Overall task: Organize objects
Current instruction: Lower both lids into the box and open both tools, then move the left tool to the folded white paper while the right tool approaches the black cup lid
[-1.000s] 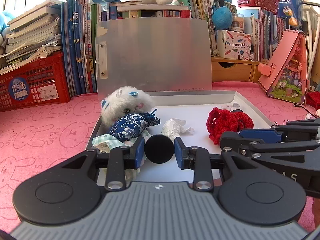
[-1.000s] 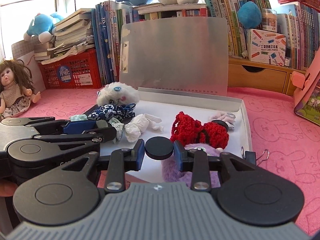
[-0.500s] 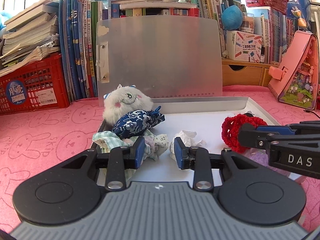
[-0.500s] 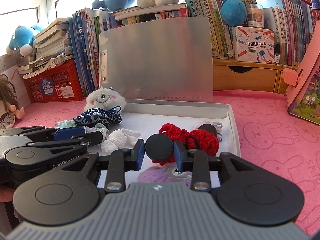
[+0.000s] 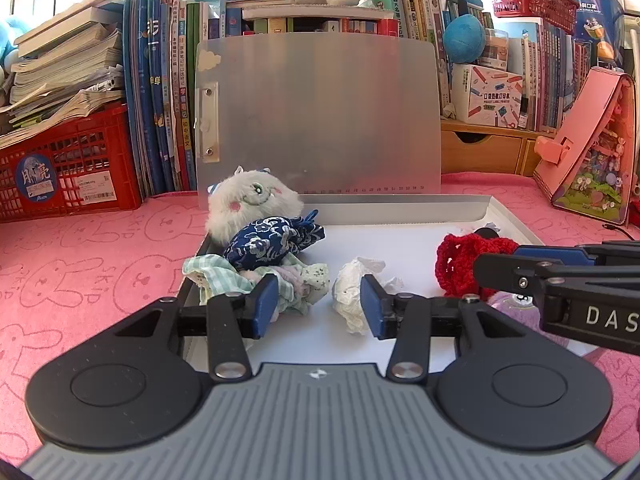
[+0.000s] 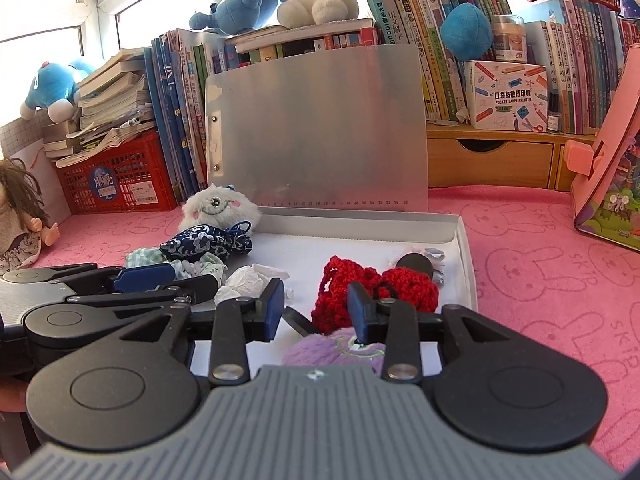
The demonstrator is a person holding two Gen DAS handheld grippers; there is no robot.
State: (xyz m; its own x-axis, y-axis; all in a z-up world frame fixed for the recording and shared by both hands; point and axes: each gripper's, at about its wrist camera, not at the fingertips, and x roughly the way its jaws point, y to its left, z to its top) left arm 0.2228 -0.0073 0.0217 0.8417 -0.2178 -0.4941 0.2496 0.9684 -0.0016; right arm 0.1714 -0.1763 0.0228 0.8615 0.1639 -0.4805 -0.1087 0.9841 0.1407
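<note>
Tray (image 5: 508, 216) w/ toys; both tongs (image 5: 318, 304) (image 6: 316, 307) level, agape, empty.

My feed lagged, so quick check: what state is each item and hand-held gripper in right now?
Left hand-held gripper: open, empty.
Right hand-held gripper: open, empty.
Metal case: lid raised upright.
White plush: at the case's left edge.
Blue pouch: against the plush.
Red crochet piece: in the case.

Right tongs (image 6: 316, 308) gape empty over the red crochet piece (image 6: 372, 288) in the tray (image 6: 466, 264).
</note>
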